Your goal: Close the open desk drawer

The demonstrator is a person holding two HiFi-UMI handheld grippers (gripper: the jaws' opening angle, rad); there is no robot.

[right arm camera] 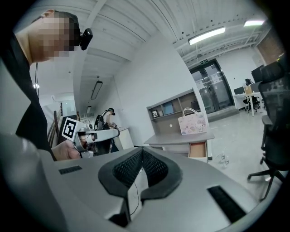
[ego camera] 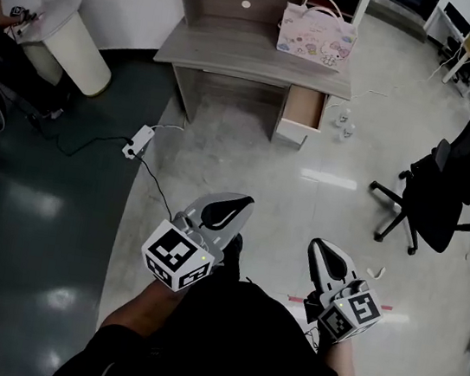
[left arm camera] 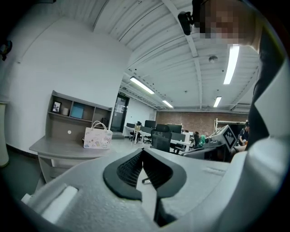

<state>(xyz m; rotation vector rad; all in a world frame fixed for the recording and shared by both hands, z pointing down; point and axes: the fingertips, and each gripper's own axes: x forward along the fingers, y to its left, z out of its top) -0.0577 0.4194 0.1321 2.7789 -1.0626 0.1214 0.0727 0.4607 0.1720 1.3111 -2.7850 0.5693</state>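
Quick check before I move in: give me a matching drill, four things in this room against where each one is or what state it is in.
Things:
1. drawer
2. bag
3. chair
4. power strip

Places or states:
A. pink, standing on the desk top
B. white, on the floor left of the drawer, with a cable running from it
C. pulled open under the desk's right end
D. black, at the far right, apart from the desk

Pairs: 1-C, 2-A, 3-D, 4-B
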